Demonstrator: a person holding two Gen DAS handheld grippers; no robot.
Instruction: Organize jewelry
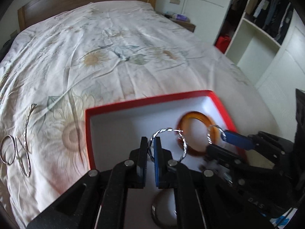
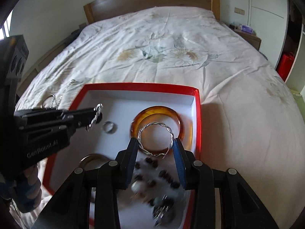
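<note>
A red box (image 1: 146, 101) with a white inside lies on the bed; it also shows in the right wrist view (image 2: 198, 114). An amber bangle (image 1: 198, 116) (image 2: 171, 112) lies in it. My left gripper (image 1: 150, 143) (image 2: 96, 114) is shut on a twisted silver bangle (image 1: 164, 131) (image 2: 95, 116) above the box. My right gripper (image 2: 155, 145) (image 1: 217, 139) is shut on another twisted silver bangle (image 2: 152, 126) (image 1: 211, 133) above the amber one. A silver ring (image 2: 109, 126), a dark bead bracelet (image 2: 162, 175) and a round silver piece (image 2: 91, 160) also lie in the box.
Silver bangles (image 1: 7, 148) and a silver chain (image 1: 28, 122) lie on the floral bedsheet (image 1: 114, 57) left of the box. A wooden headboard (image 2: 152, 0) is at the far end. An open wardrobe (image 1: 266, 19) stands to the right.
</note>
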